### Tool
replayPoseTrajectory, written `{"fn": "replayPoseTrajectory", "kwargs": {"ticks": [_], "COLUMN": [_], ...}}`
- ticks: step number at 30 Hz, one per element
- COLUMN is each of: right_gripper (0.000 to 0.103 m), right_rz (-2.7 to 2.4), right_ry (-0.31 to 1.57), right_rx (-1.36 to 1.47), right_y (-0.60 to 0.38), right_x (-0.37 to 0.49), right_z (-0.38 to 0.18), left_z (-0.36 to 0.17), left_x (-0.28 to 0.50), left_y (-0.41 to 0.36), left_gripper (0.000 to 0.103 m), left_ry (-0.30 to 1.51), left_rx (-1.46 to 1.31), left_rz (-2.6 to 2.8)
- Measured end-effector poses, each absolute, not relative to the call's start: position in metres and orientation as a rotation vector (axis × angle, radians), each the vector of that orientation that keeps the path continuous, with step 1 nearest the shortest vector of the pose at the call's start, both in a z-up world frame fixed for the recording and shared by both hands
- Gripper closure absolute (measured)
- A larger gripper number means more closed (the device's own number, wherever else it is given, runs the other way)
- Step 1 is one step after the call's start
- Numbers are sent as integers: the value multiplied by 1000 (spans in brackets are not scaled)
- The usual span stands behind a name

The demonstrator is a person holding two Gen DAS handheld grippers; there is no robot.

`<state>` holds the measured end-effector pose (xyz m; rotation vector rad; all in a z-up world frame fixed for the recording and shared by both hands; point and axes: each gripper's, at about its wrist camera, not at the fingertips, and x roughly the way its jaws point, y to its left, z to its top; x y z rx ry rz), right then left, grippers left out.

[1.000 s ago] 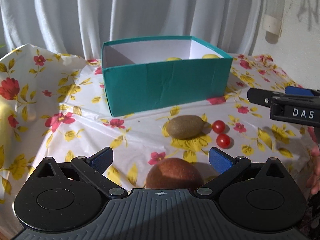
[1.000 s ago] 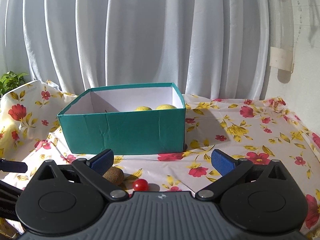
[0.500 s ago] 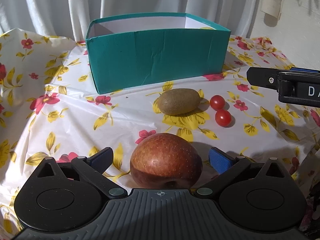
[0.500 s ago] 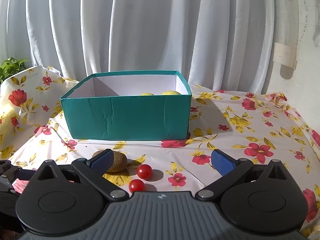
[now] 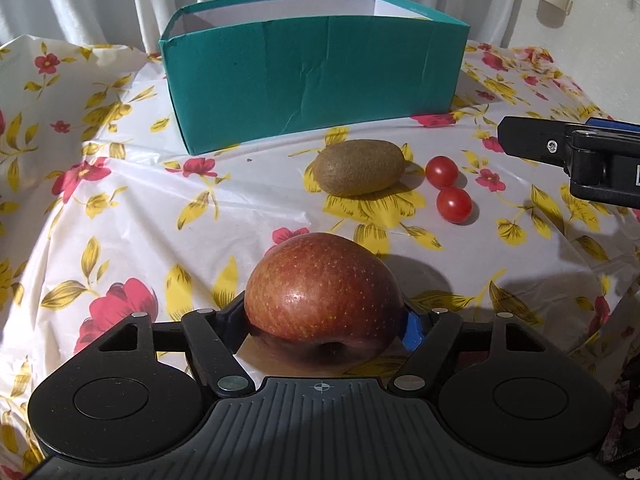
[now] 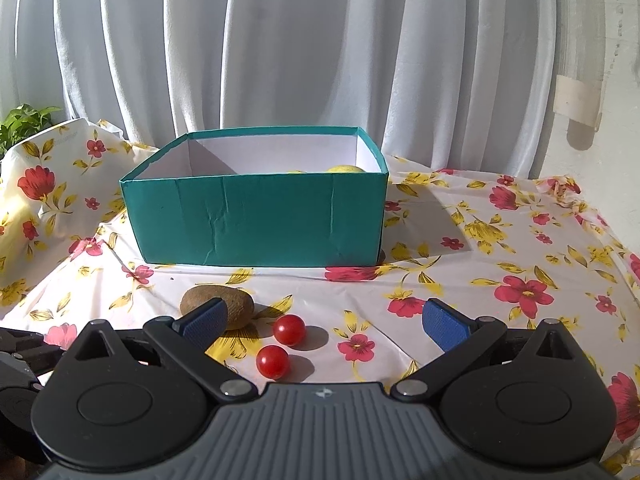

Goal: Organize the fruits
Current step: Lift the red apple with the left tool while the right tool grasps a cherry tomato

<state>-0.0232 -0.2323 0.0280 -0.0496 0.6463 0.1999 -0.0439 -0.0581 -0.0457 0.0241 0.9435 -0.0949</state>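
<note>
A red apple [image 5: 324,280] lies on the flowered tablecloth [image 5: 120,208] at the near edge. My left gripper [image 5: 324,316] straddles it; its jaws are closing and both pads touch the apple's sides. Beyond it lie a brown kiwi [image 5: 358,172] and two cherry tomatoes [image 5: 441,172], in front of the teal box [image 5: 312,80]. My right gripper [image 6: 324,320] hovers open and empty above the tomatoes [image 6: 289,329], with the kiwi [image 6: 224,304] behind its left finger. Yellow fruit [image 6: 346,169] peeks over the box [image 6: 256,216] rim.
A white curtain [image 6: 280,60] hangs behind the table. A green plant [image 6: 24,120] stands at the far left. The cloth drops off at the table's right edge by a pale wall [image 6: 600,80]. The right gripper's black finger [image 5: 560,148] reaches in from the right.
My left gripper came down and forward around the apple, and its jaws narrowed from wide open onto the fruit. The right gripper stayed nearly in place.
</note>
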Motion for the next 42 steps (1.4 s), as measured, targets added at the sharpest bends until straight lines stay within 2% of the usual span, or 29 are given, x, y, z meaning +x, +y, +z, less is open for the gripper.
{"fn": "replayPoseTrajectory", "kwargs": {"ticks": [7, 14, 22, 27, 29, 30, 35, 37, 42], "right_gripper": [0, 0, 1, 22, 40, 52, 63, 73, 79], "right_rz": [237, 225, 217, 231, 241, 245, 259, 275, 280], "right_ry": [638, 573, 684, 738, 778, 802, 817, 817, 823], "right_rx": [-65, -109, -101, -134, -108, -90, -92, -94, -96], "right_y": [-224, -221, -210, -201, -202, -203, -201, -200, -200], "right_x": [-27, -28, -14, -8, -4, -2, 1, 2, 4], "right_z": [23, 22, -6, -23, -29, -32, -35, -35, -32], "left_z": [-43, -16, 12, 19, 20, 20, 20, 20, 19], "left_x": [-42, -40, -34, -31, -30, -30, -26, -24, -19], "left_y": [-55, -40, -23, -20, -19, -18, -16, -16, -19], "left_gripper": [27, 27, 27, 27, 27, 27, 27, 27, 27], "left_ry": [942, 878, 809, 793, 790, 789, 791, 794, 807], "left_rx": [13, -15, -50, -59, -59, -59, -65, -66, -60], "left_rz": [-90, -33, 25, 29, 29, 29, 31, 30, 14]}}
